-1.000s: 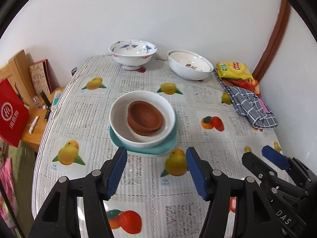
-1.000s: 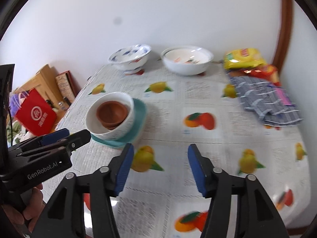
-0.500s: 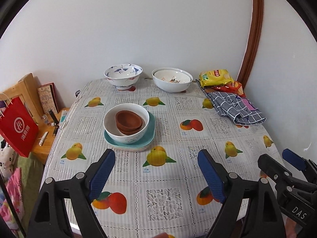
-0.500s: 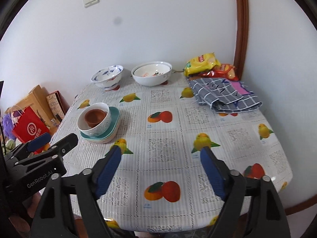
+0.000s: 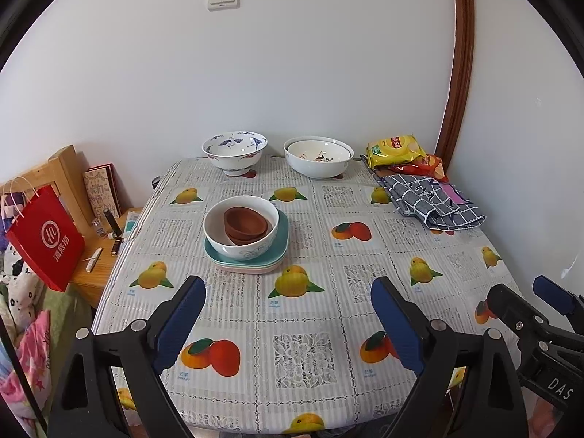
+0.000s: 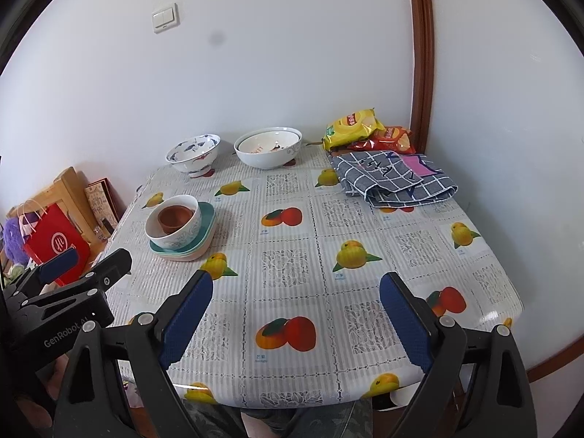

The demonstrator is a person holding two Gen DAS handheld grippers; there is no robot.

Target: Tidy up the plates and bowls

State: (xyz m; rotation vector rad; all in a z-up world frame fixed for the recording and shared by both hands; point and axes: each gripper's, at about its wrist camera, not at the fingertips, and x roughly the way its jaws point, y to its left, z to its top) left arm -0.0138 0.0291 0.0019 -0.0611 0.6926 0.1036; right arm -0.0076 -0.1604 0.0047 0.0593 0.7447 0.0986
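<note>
A white bowl (image 5: 241, 246) holding two nested brown bowls (image 5: 244, 224) rests on stacked teal plates (image 5: 281, 244) at the table's left middle. At the far edge stand a blue-patterned bowl (image 5: 234, 153) and a larger white bowl (image 5: 318, 164). My left gripper (image 5: 287, 286) hovers well back from the stack, its jaws opening with nothing between them. My right gripper (image 6: 296, 281) is near the table's front edge, its jaws also opening and empty. The right wrist view shows the stack (image 6: 206, 224) to the left.
Snack packets (image 5: 396, 149) and a folded grey checked cloth (image 5: 430, 197) lie at the far right by the wall. A red paper bag (image 5: 45, 237) and a low wooden side table (image 5: 98, 273) with small items stand left of the fruit-print tablecloth (image 5: 303, 350).
Both grippers have drawn back and upward from the stacked dishes, and their jaws have spread wider. The dishes have not moved.
</note>
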